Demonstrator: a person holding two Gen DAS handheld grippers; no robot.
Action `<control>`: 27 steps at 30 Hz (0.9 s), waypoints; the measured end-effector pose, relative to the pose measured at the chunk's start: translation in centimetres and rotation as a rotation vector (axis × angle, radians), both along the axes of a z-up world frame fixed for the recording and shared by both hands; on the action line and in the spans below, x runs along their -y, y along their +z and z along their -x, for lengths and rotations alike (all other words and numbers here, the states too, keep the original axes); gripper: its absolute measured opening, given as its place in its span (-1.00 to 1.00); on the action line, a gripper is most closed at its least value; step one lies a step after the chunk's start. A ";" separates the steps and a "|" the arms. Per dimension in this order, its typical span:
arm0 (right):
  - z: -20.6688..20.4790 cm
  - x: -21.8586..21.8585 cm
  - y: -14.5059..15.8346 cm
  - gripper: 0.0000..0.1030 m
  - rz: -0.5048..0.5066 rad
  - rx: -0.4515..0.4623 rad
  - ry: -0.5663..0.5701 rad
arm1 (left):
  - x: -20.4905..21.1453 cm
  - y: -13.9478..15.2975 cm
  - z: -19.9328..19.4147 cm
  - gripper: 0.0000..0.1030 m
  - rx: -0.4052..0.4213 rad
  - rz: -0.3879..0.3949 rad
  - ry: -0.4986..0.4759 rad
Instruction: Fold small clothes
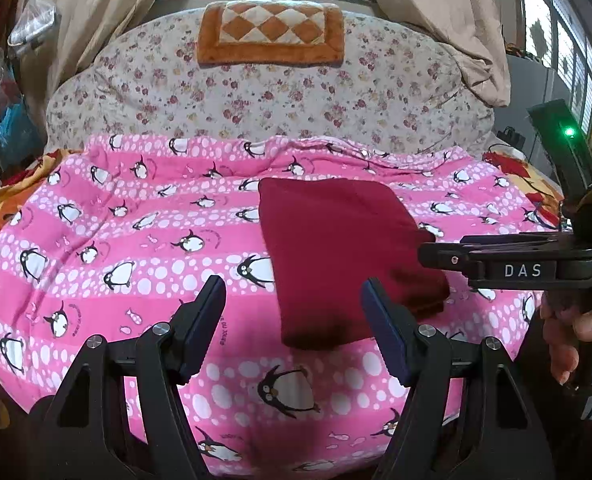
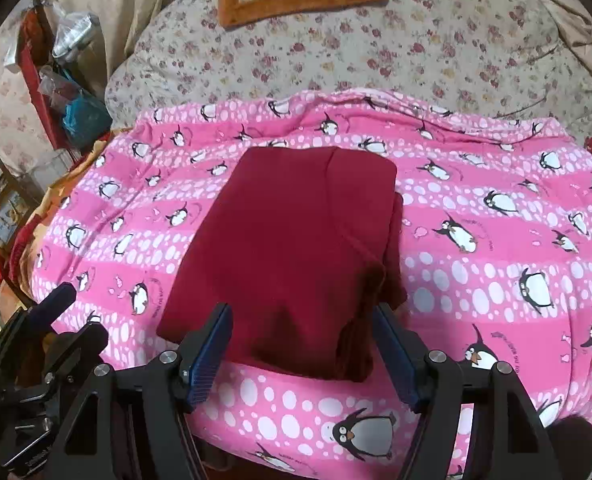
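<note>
A dark red garment (image 1: 336, 256) lies folded into a rectangle on the pink penguin blanket (image 1: 135, 240). It also shows in the right wrist view (image 2: 287, 240), with stacked layers along its right and near edges. My left gripper (image 1: 293, 292) is open and empty, above the blanket at the garment's near left edge. My right gripper (image 2: 302, 320) is open and empty, with its fingers on either side of the garment's near edge, above it. The right gripper also shows from the side in the left wrist view (image 1: 508, 258).
A floral quilt (image 1: 271, 92) is heaped behind the blanket with an orange checked cushion (image 1: 271, 34) on top. Beige curtains (image 1: 456, 20) hang at the back. Bags and clutter (image 2: 71, 96) stand at the left of the bed.
</note>
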State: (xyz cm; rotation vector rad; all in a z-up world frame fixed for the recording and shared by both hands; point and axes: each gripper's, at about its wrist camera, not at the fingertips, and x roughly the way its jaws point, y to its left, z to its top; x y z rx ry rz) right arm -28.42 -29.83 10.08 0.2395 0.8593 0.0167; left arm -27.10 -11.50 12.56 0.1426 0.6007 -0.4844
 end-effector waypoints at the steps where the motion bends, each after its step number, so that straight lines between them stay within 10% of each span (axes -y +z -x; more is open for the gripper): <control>1: 0.2 0.0 0.2 0.34 -0.001 0.006 0.001 | 0.0 0.1 0.1 0.38 0.004 0.002 0.000; 27: -1.0 2.2 0.6 0.46 0.130 0.107 0.009 | 3.5 -0.9 -7.5 0.37 -0.077 -0.076 0.126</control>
